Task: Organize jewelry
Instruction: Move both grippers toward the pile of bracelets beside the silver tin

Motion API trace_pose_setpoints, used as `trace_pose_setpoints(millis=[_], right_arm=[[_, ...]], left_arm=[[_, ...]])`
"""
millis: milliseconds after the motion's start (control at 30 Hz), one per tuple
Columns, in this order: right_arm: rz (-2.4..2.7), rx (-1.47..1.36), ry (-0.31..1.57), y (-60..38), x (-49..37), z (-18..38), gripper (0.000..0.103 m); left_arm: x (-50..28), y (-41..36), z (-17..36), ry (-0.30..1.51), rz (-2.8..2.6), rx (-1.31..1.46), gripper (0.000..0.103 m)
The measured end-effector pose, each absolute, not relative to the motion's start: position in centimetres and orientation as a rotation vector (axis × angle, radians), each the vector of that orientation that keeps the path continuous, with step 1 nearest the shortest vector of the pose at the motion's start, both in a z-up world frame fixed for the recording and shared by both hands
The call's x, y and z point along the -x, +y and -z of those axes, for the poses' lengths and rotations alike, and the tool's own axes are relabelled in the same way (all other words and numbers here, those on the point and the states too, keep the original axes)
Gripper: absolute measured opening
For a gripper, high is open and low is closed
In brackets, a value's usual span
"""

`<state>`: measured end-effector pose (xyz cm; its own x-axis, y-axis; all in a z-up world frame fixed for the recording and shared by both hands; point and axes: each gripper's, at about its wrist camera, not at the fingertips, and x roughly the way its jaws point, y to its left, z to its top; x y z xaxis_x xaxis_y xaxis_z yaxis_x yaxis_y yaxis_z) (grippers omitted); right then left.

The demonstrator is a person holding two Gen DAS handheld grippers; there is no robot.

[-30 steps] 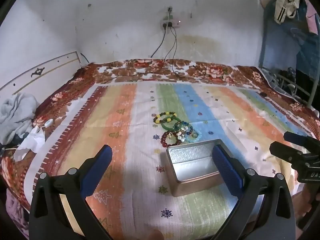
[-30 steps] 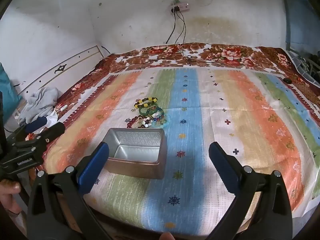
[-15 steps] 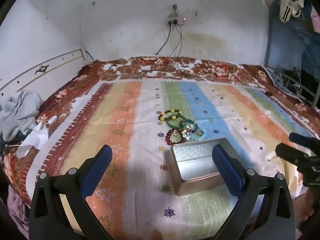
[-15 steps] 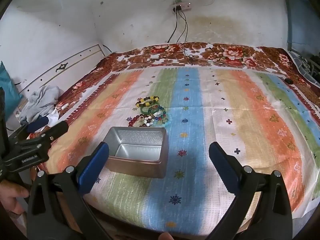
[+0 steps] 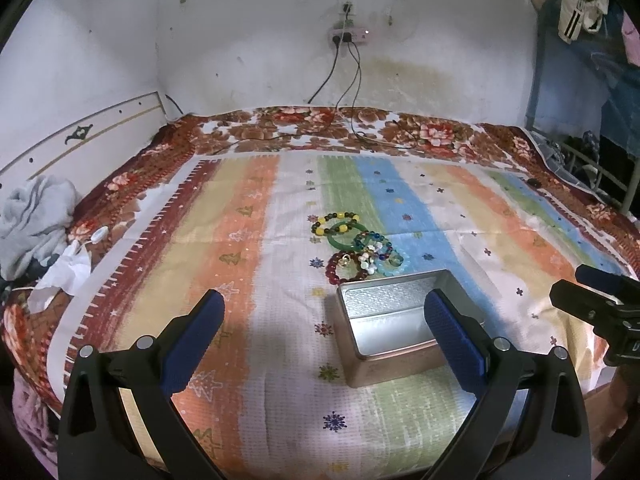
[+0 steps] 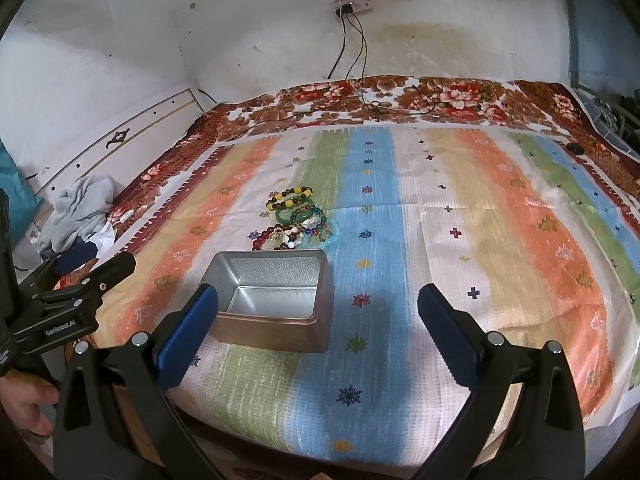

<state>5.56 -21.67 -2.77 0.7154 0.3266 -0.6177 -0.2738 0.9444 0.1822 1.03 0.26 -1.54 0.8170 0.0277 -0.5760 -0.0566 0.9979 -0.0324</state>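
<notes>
A small heap of bead bracelets (image 5: 356,246) lies on the striped bedsheet, just behind an open, empty metal tin (image 5: 394,330). The heap holds a yellow-and-dark bead bracelet, a green bangle, a dark red bead bracelet and blue-green ones. The heap (image 6: 298,224) and the tin (image 6: 272,300) also show in the right wrist view. My left gripper (image 5: 320,336) is open and empty, near the bed's front edge, left of the tin. My right gripper (image 6: 318,326) is open and empty, just right of the tin's front.
The striped sheet (image 5: 240,248) covers a bed with a floral blanket (image 5: 320,128) at the back. Crumpled grey cloth and tissue (image 5: 36,220) lie at the left edge. Cables (image 5: 352,80) hang from a wall socket. Clothes hang at the right (image 5: 580,0).
Both grippers have moved slightly forward and up over the bed's front edge. The tin and bracelets have stayed put. Both stay open.
</notes>
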Motion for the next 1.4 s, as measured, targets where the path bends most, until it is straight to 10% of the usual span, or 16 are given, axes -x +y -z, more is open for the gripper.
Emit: trace_pose_setpoints(millis=[1400], right_arm=[[-0.300, -0.009, 0.759, -20.0, -13.7, 2.9, 0.098]], left_arm=[[-8.8, 1.8, 2.9, 0.727, -0.091, 0.012, 0.097]])
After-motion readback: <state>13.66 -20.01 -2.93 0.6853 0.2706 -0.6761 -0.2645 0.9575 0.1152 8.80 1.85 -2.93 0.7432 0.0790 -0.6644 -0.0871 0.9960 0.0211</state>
